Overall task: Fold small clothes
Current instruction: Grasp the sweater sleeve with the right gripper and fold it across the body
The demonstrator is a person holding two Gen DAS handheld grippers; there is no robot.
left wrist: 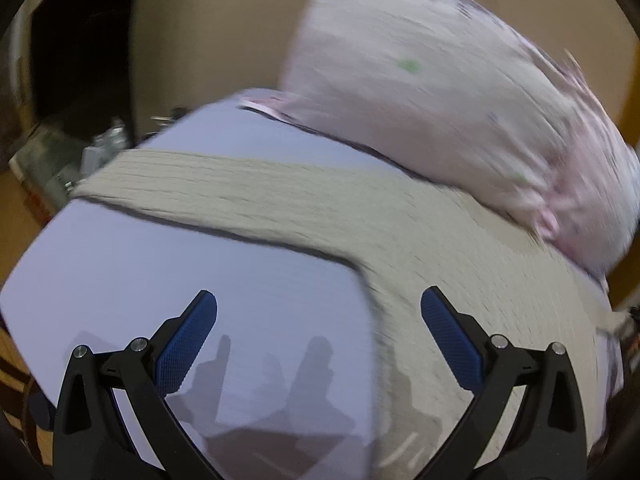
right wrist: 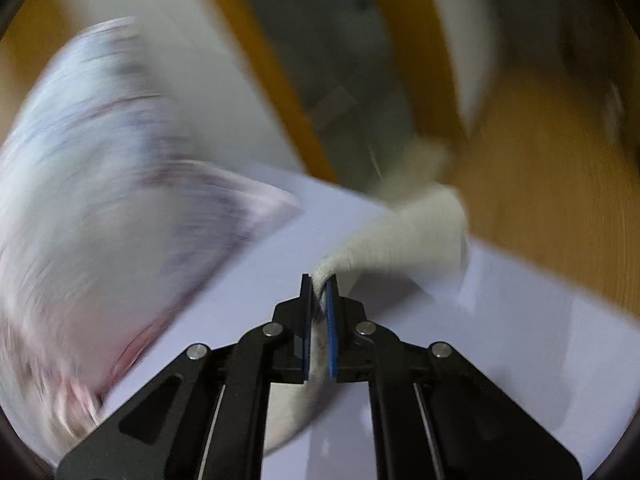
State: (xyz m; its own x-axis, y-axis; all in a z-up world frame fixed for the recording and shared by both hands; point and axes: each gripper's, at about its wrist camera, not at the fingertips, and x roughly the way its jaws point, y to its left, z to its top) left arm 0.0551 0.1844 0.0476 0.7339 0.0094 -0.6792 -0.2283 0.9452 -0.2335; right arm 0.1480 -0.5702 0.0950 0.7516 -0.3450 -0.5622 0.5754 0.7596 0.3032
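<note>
A cream knitted garment lies spread on the white table, one long part reaching to the left. My left gripper is open and empty, low over the table beside the garment's near edge. My right gripper is shut on a fold of the cream knit and holds it lifted off the white table. A pink patterned cloth lies heaped beyond the knit, also at the left of the right wrist view. Both views are motion-blurred.
The table's edges drop to a wooden floor at the right and back. Dark furniture and small clutter stand beyond the table's far left corner.
</note>
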